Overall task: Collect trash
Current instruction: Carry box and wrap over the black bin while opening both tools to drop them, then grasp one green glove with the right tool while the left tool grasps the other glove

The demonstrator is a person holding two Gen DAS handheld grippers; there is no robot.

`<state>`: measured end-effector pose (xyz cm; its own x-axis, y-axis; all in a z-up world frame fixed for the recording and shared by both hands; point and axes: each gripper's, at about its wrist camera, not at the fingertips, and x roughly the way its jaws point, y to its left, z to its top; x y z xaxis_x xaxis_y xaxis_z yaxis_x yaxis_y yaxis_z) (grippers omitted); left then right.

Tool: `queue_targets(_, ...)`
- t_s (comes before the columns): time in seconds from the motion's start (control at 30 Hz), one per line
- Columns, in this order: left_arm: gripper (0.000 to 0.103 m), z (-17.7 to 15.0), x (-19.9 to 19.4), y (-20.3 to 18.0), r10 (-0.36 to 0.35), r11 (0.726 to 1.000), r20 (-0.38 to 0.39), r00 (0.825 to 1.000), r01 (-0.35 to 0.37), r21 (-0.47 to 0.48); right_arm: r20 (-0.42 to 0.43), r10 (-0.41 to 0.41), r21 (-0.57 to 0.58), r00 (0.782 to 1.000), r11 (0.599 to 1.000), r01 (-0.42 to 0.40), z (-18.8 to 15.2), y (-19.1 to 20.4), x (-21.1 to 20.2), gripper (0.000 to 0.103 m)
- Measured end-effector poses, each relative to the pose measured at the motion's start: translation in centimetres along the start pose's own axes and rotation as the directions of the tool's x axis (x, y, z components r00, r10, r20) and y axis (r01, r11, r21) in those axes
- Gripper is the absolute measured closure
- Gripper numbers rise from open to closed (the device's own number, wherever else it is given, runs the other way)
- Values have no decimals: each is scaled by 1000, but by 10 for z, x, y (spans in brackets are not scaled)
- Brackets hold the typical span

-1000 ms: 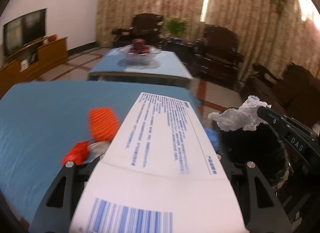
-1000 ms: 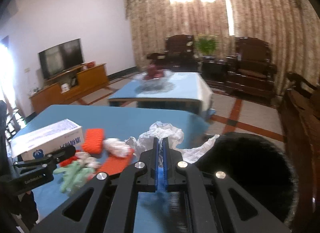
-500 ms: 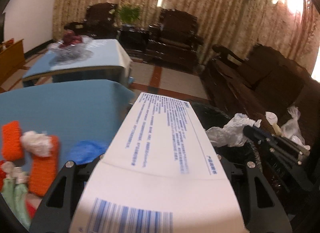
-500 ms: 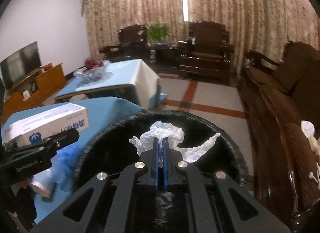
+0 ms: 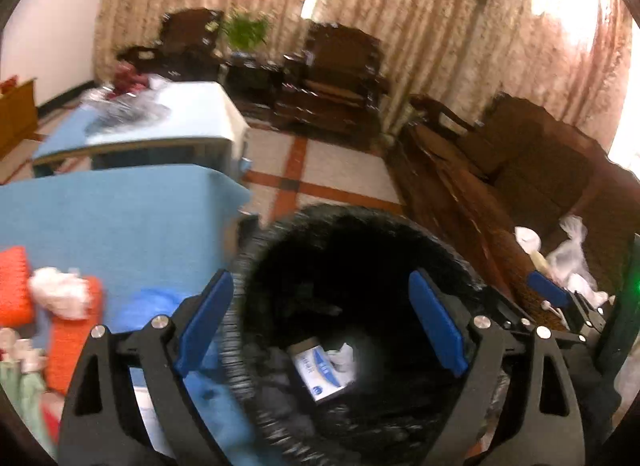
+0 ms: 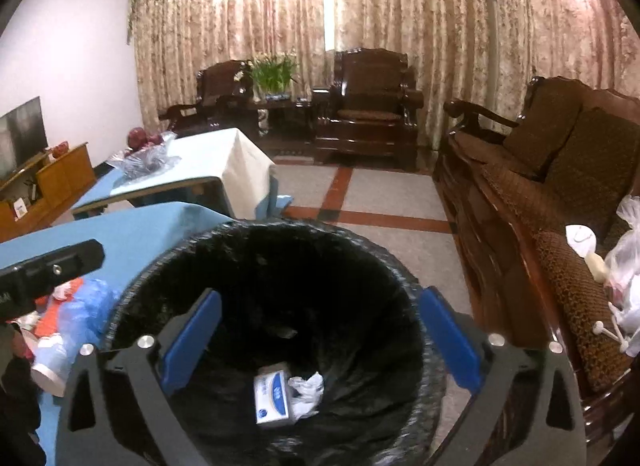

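Both grippers are wide open with nothing in them: left gripper [image 5: 320, 322] and right gripper [image 6: 320, 338] hang right over the black trash bin [image 6: 132, 302]. A white box [image 6: 272, 394] and a crumpled plastic bag [image 6: 306, 390] sit at the bottom of it. Plenty of trash is on the blue desk [image 5: 120, 209] just left of the bin: orange sponges [image 5: 72, 342], a white wad [image 5: 58, 292], something blue [image 5: 140, 308], a paper cup [image 6: 50, 366]. My take: pull clear of the rim first, then go for one loose piece at a time, gripping it at the middle.
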<state>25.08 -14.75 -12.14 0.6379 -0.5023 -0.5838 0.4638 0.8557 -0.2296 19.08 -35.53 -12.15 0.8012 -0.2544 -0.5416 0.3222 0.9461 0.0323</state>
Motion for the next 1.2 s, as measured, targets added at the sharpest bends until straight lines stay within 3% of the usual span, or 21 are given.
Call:
queue_targets(0.13,15,-6,-39,25,115,993,56,992,-115,4,20,71,-31,997,997,-70,1,37,-12,6)
queue_targets(0.3,15,-20,-92,69,250,968,87,964,-250,-16,30,187,-79,982,980,-184,-1,95,-24,6)
queue_targets(0.47,15,-35,-139,122,366,930,87,926,-362,-59,30,285,-111,958,954,-280,-3,150,-36,6)
queue_targets(0.63,15,-55,-174,173,477,878,64,877,-471,-87,9,366,-155,931,920,-360,-14,205,-45,8)
queue_targets(0.87,17,-84,-196,228,546,827,-11,838,-541,-154,-64,458,-232,887,857,-460,-39,284,-47,20)
queue_targets(1.03,22,-102,-207,254,564,804,-51,824,-562,-195,-132,479,-294,868,817,-496,-60,326,-38,28)
queue_targets(1.2,23,-111,-214,270,574,787,-71,816,-574,-226,-206,462,-321,863,801,-505,-80,351,-24,40)
